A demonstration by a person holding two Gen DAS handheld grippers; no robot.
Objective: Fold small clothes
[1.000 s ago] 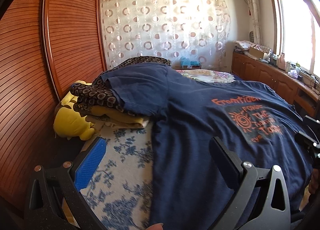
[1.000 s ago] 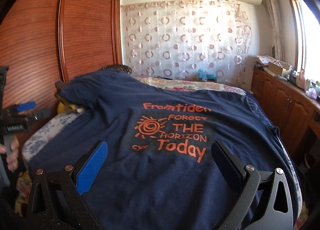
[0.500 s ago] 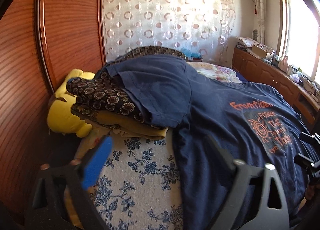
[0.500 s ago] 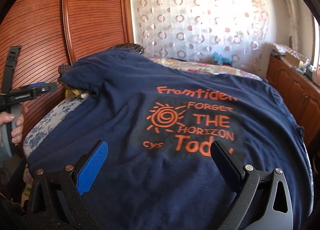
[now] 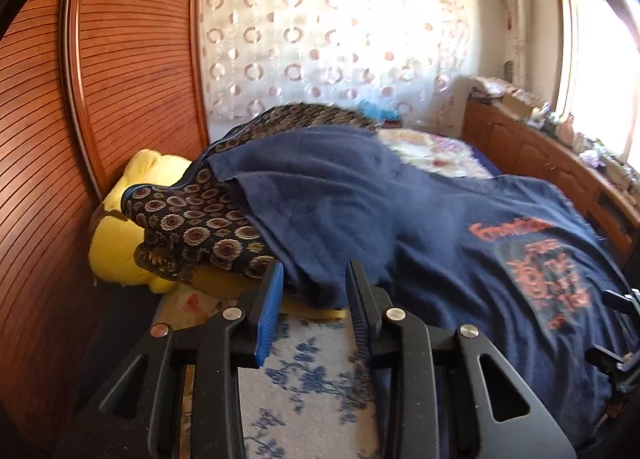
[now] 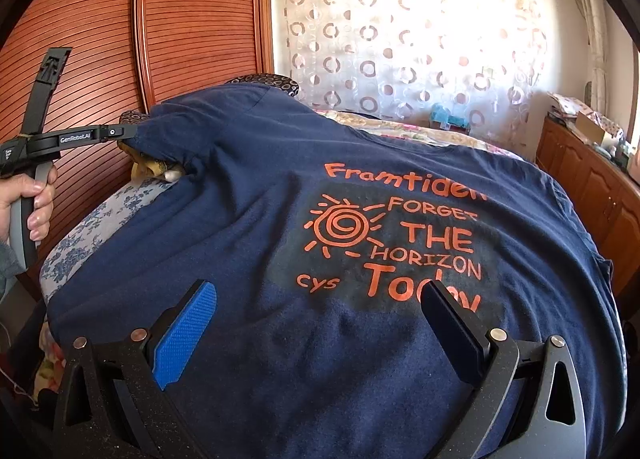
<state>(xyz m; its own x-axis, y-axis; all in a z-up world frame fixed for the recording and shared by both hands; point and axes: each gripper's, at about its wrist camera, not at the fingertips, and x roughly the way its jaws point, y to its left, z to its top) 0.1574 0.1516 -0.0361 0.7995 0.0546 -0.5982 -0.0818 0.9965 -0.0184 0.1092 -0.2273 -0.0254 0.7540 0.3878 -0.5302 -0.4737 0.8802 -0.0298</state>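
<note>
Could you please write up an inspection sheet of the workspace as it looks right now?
Surface: bed with blue floral sheet.
Job's things: navy T-shirt spread print-up, one sleeve draped over the pile.
Clutter: patterned dark cloth on yellow pillow.
Grippers: left gripper narrowed around the sleeve's hem, gap remaining; right gripper wide open above the shirt.
Cables: nothing seen.
Surroundings: wooden wardrobe, ring-patterned curtain, cluttered cabinet.

Matt navy cloth T-shirt beside glossy ribbed wood wardrobe.
</note>
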